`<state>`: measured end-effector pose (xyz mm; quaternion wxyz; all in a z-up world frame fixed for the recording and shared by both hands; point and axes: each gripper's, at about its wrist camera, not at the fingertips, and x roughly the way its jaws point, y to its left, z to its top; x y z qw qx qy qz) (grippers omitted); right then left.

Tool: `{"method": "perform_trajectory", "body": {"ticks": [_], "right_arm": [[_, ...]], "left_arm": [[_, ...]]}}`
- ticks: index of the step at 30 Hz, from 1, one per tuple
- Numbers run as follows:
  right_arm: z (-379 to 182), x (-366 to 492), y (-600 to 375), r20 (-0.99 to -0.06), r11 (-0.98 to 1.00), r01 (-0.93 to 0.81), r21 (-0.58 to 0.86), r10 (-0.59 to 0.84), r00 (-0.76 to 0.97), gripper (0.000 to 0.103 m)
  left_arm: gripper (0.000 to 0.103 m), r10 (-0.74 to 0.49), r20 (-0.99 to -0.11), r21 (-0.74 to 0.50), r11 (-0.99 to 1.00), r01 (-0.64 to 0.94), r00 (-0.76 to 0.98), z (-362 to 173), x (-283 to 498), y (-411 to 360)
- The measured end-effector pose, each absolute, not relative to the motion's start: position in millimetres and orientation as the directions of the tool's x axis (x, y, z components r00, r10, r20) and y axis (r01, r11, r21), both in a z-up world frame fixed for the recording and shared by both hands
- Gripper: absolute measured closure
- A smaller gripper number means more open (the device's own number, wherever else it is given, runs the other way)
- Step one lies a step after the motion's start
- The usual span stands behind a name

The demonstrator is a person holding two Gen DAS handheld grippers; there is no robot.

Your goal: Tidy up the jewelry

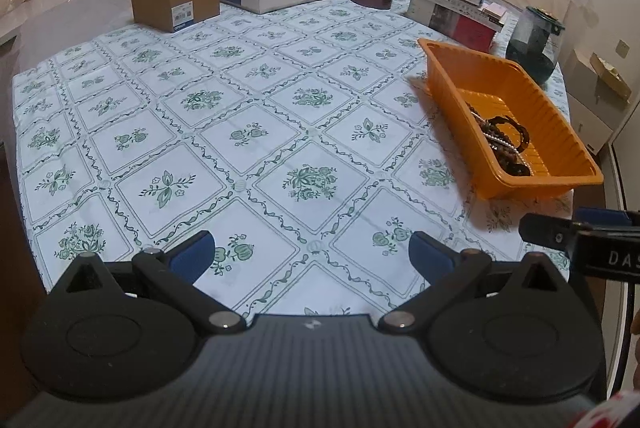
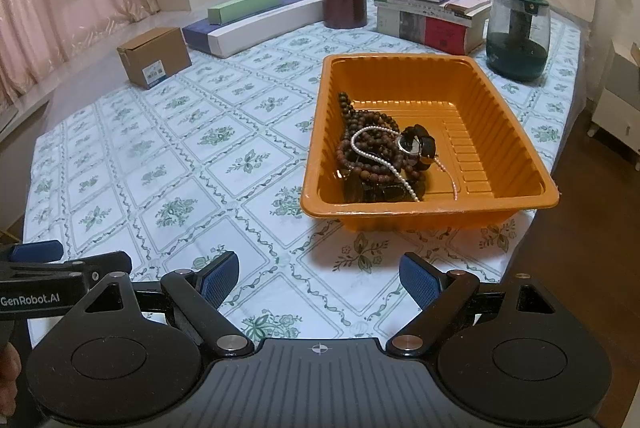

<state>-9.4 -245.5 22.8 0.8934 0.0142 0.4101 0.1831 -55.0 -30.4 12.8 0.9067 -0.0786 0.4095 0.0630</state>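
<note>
Jewelry heaped in the orange tray (image 2: pixel 516 131)

Left gripper (image 1: pixel 310 256) and right gripper (image 2: pixel 319 278) hover with jaws spread (nothing between them) over the table's (image 2: pixel 160 155) near edge.

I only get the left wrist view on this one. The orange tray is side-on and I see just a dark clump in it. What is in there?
Observer: In the right wrist view the orange tray is seen from above. It holds brown bead strings, piled together.
Operator: Anything else on that pile?
Observer: A white pearl strand crosses the beads, and a black watch lies beside them.
Operator: Is the right gripper carrying anything? I see only its edge.
Observer: No. The right gripper is open and empty, over the tablecloth short of the tray.
</note>
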Motion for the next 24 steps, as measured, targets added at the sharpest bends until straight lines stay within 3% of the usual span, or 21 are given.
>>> {"method": "perform_trajectory", "body": {"ticks": [24], "right_arm": [[25.0,-7.2,-244.7,-0.723,0.933,-0.315,0.175,0.339,0.602,0.016]], "left_arm": [[0.001,0.046,-0.748,-0.09,0.981,-0.17,0.662,15.8,-51.6,-31.3]]}}
